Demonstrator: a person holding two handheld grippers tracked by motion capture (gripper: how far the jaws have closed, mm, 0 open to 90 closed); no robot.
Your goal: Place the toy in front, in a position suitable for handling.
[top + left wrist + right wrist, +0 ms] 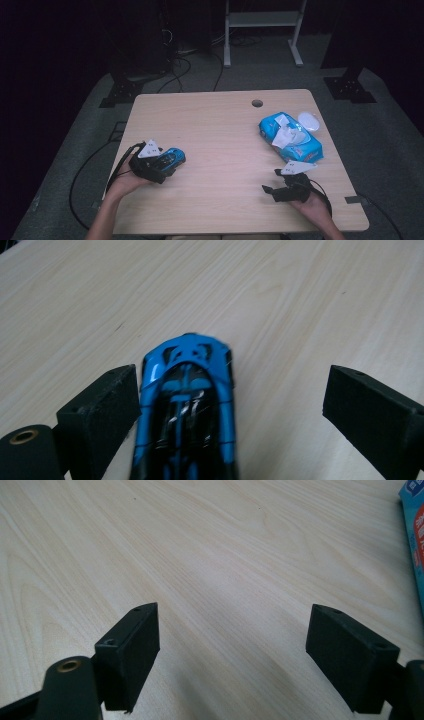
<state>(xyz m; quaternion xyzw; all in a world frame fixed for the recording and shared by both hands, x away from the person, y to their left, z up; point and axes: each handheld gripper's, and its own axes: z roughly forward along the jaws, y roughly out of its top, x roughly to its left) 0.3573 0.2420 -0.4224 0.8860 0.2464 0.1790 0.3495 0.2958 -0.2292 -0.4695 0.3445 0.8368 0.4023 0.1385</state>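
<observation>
A blue and black toy car (175, 156) lies on the left part of the wooden table (215, 130). My left gripper (166, 164) is open around it. In the left gripper view the car (187, 405) sits between the jaws of the left gripper (232, 385), against the left one and well apart from the right one. My right gripper (271, 181) rests near the table's front right, open, pointing left. In the right gripper view the right gripper (232, 625) has only bare wood between its jaws.
A blue pack of wet wipes (291, 137) lies at the right, its white lid (309, 121) flipped open and a wipe sticking out; its edge (415, 555) shows in the right gripper view. A cable hole (257, 103) sits near the far edge.
</observation>
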